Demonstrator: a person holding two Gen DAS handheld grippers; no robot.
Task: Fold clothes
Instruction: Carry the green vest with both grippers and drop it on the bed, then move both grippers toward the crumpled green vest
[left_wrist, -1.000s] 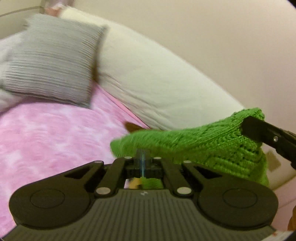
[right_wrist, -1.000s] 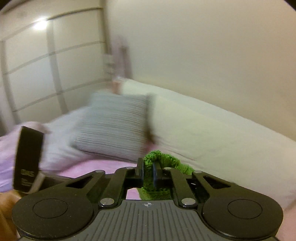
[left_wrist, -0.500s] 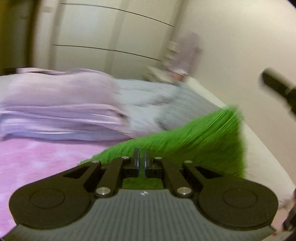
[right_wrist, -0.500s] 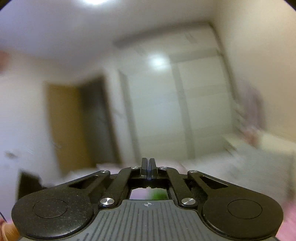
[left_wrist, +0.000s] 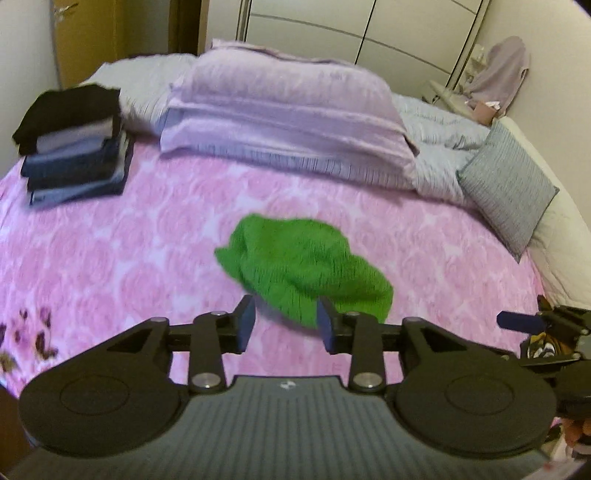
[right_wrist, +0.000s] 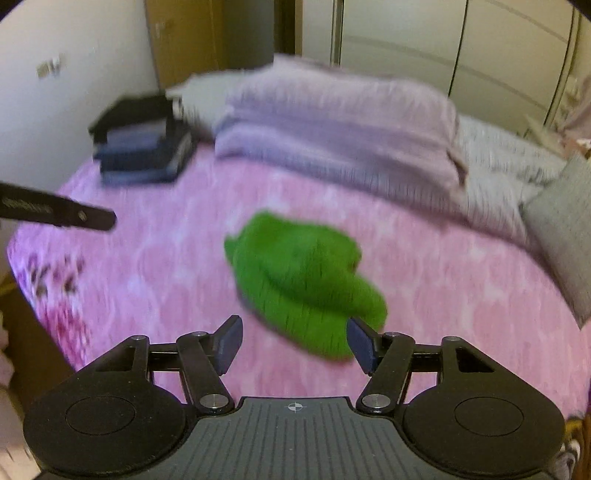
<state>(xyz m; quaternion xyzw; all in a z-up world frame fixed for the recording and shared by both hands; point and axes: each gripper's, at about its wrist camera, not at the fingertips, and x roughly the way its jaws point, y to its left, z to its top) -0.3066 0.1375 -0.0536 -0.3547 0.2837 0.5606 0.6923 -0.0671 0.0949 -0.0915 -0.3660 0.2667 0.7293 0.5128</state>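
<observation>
A crumpled green knit garment (left_wrist: 303, 267) (right_wrist: 303, 275) lies in a heap on the pink bedspread (left_wrist: 147, 236) (right_wrist: 166, 266). My left gripper (left_wrist: 285, 326) is open and hovers just short of the garment's near edge, with nothing between its fingers. My right gripper (right_wrist: 295, 343) is also open and empty, and its right fingertip (right_wrist: 364, 345) overlaps the garment's near edge in the picture. The left wrist view catches the right gripper's tip (left_wrist: 524, 322) at the right border. In the right wrist view, the left gripper's finger (right_wrist: 59, 213) pokes in from the left.
A stack of folded dark clothes (left_wrist: 74, 144) (right_wrist: 144, 147) sits at the bed's far left. Folded lilac bedding (left_wrist: 288, 110) (right_wrist: 340, 129) lies across the back, with a grey cushion (left_wrist: 506, 192) at the right. Wardrobe doors (left_wrist: 369, 33) stand behind the bed.
Both grippers were shut on the green garment and held it up. Now both are open, the garment lies on the bed, and both views have swung down over it.
</observation>
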